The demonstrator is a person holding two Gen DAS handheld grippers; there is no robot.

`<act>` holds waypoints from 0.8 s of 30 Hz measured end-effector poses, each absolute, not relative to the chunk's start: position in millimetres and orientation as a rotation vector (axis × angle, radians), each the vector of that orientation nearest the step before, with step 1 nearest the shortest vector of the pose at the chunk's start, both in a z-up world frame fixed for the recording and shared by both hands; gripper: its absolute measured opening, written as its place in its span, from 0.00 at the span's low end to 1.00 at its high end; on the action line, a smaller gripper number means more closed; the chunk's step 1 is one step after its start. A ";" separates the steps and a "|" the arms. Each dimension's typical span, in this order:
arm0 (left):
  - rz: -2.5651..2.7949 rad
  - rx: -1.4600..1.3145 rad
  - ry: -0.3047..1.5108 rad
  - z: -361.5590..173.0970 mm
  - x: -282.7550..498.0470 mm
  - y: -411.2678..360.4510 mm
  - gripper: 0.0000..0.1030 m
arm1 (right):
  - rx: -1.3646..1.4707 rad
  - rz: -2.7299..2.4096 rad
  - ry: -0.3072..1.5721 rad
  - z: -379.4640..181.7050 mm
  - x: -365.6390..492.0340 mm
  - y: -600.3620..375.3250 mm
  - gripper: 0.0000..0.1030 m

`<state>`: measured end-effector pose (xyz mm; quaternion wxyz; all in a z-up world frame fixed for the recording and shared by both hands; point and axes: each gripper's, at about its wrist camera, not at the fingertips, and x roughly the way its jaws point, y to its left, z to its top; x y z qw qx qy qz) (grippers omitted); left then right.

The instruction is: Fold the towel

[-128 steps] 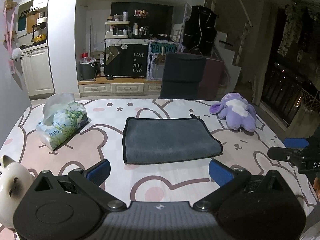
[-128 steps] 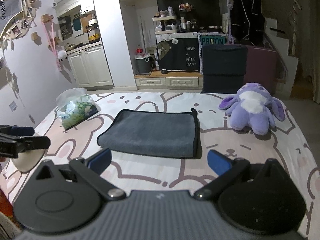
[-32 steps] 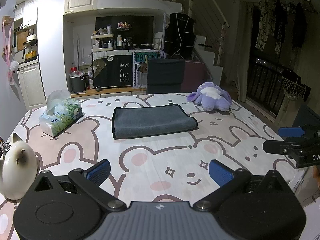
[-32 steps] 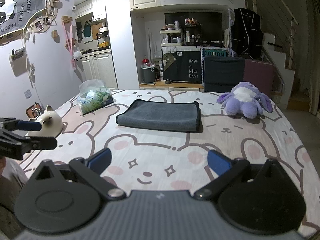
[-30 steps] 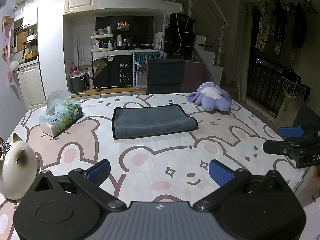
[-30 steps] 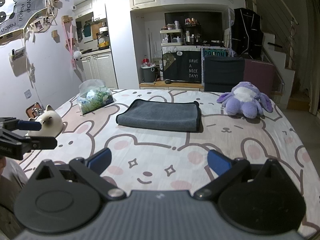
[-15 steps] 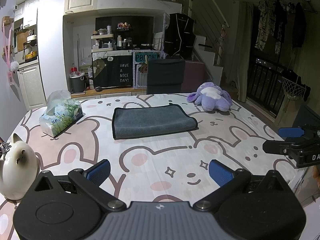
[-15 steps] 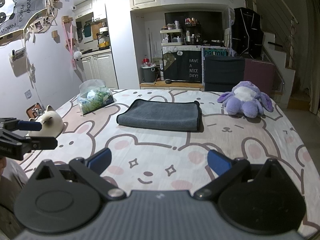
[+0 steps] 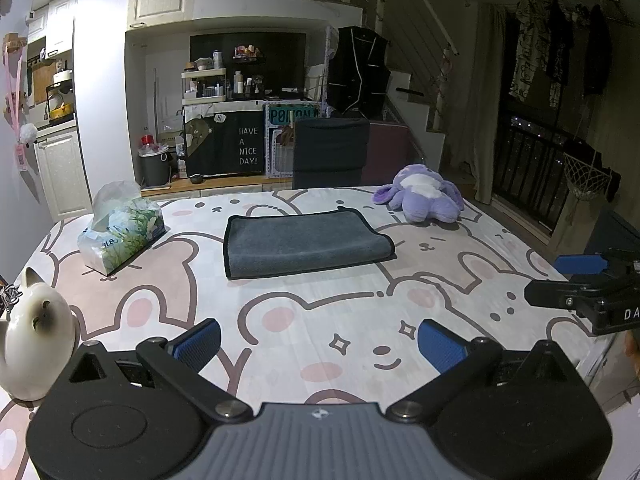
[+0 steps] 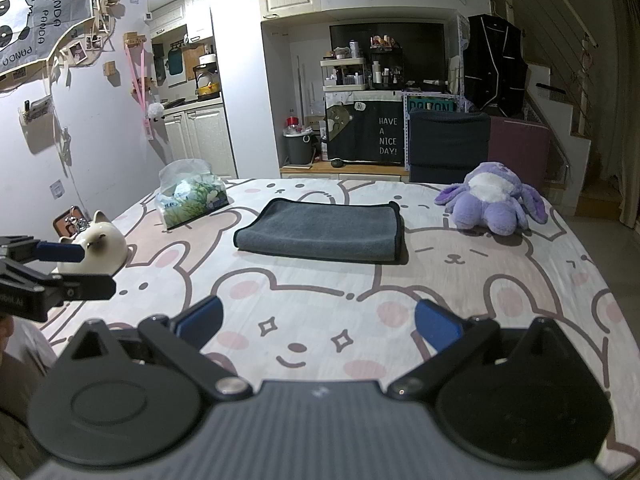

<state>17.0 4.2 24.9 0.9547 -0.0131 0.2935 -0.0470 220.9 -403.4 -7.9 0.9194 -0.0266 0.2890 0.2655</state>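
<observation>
A dark grey towel [image 9: 304,242] lies folded into a flat rectangle in the middle of the table; it also shows in the right wrist view [image 10: 324,234]. My left gripper [image 9: 320,342] is open and empty, held above the table's near edge, well short of the towel. My right gripper [image 10: 318,326] is open and empty too, also back at the near side. Each gripper shows at the edge of the other's view: the right one [image 9: 580,284] and the left one [image 10: 52,268].
The table wears a cloth with a bunny pattern [image 9: 320,320]. A tissue pack [image 9: 120,232] stands left of the towel. A purple plush toy [image 9: 420,200] lies at the far right. A white cat figurine [image 9: 36,332] stands at the near left. A dark chair [image 9: 330,152] is behind the table.
Since 4.3 s ago both grippers have drawn back from the towel toward the near edge and risen. Over the last second nothing has visibly moved.
</observation>
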 end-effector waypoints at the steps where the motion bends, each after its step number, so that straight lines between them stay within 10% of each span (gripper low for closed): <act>1: -0.095 -0.027 0.596 24.9 17.1 4.3 1.00 | -0.055 0.546 0.594 -7.9 220.9 -403.4 1.00; 24: -0.088 -0.022 0.596 25.4 17.3 4.3 1.00 | -0.053 0.546 0.595 -8.0 221.0 -403.5 1.00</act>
